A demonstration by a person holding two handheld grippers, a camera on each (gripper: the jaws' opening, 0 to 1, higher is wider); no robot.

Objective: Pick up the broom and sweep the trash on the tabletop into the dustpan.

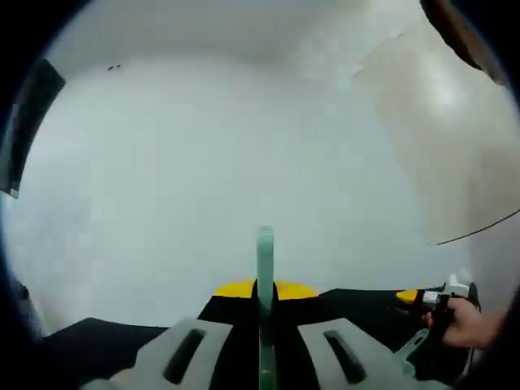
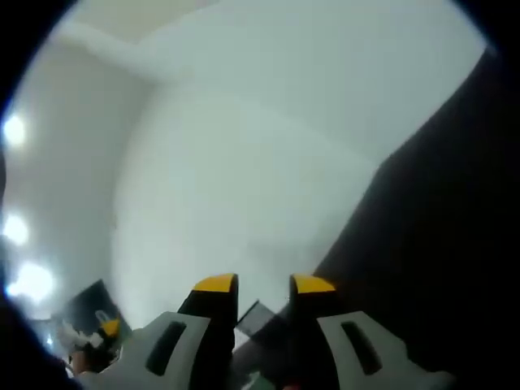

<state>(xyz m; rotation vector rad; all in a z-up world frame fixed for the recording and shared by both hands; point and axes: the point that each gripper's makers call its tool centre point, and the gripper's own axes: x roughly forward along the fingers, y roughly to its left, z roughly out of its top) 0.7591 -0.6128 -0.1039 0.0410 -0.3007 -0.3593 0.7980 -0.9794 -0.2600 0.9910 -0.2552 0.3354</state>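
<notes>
Your left gripper [image 1: 262,292] pinches a thin green handle [image 1: 265,268], probably the dustpan's or the broom's, standing upright between the yellow-tipped jaws. Your right gripper [image 2: 264,286] clamps a flat grey strip [image 2: 258,318]; which tool it belongs to cannot be told. Both point at a white wall [image 1: 203,179]. Expect light, stiff plastic; hold low on the handle for control.

A pale green handle [image 1: 265,284] sits between the left tool's [image 1: 265,289] yellow-tipped black jaws, against a white wall [image 1: 203,179].
</notes>
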